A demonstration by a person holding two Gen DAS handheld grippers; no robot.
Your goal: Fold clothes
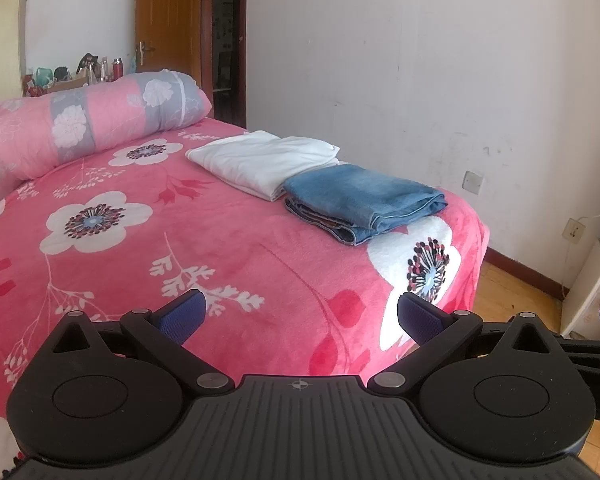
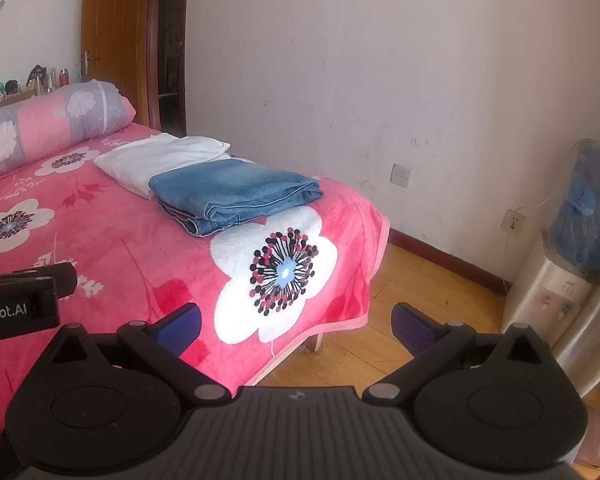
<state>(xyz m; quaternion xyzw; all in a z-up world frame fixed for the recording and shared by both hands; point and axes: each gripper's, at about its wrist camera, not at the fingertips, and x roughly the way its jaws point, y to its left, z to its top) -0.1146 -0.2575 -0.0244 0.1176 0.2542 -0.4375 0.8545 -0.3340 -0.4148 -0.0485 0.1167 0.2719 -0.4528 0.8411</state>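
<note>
We see the folded blue denim jeans (image 1: pixel 364 204) touching the folded white cotton garment (image 1: pixel 260 160) on the pink floral bed (image 1: pixel 220 248). Left gripper (image 1: pixel 302 316) & right gripper (image 2: pixel 296 326) spread wide, empty. Folding prob. done; next needs another garment, none in view.

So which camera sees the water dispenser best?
The right wrist view: the water dispenser shows its blue bottle and taps beside the wall. The left wrist view catches only a cut-off white sliver at its right edge.
</note>
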